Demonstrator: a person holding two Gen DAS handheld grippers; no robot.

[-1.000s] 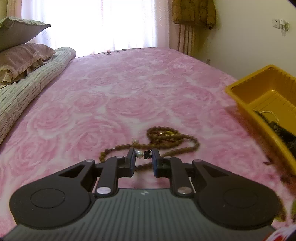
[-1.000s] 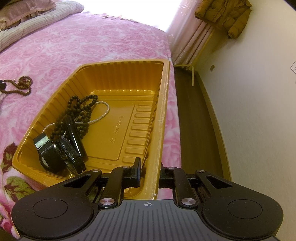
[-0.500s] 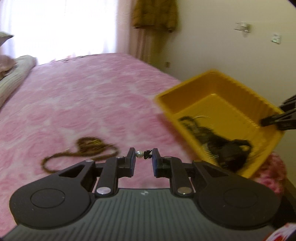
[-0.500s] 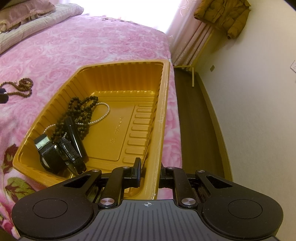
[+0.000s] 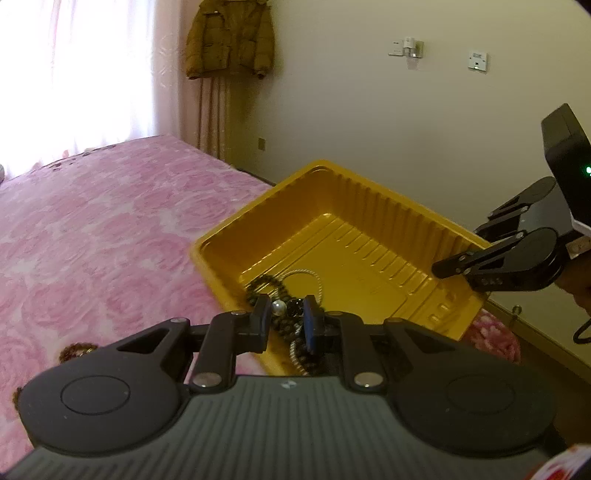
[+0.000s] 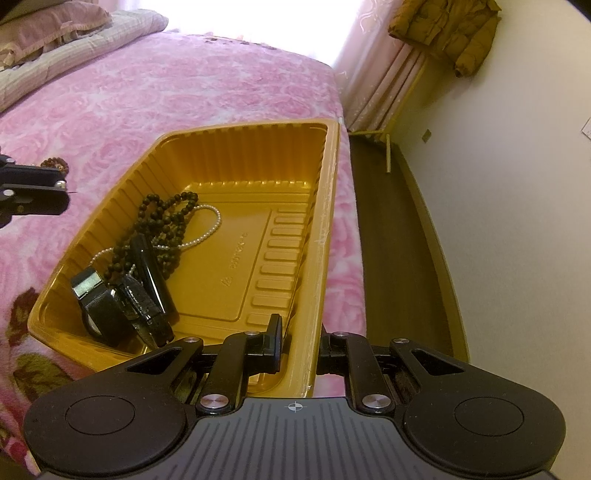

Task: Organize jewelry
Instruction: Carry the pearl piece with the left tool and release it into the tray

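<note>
My left gripper [image 5: 286,308] is shut on a small piece with a white pearl and a black bead [image 5: 277,306]. It hangs over the near corner of the yellow tray [image 5: 354,181]. In the tray lie a dark bead necklace [image 6: 162,218], a pearl strand [image 6: 210,229] and a black watch [image 6: 96,295]. My right gripper [image 6: 300,332] is shut on the tray's right wall [image 6: 325,206], one finger inside and one outside. A brown bead necklace [image 6: 55,164] lies on the pink bedcover left of the tray. The left gripper [image 6: 64,192] shows at the left edge of the right wrist view.
The tray stands at the bed's right edge, above a dark floor [image 6: 391,240]. The pink rose bedcover [image 5: 92,229] stretches left toward pillows [image 6: 55,18]. A mustard coat [image 5: 229,37] hangs by the curtain. The right gripper [image 5: 461,247] shows at the tray's far side.
My left gripper has swung right and risen with the pearl piece, from above the brown necklace to over the tray's corner. The right gripper has kept still on the tray wall.
</note>
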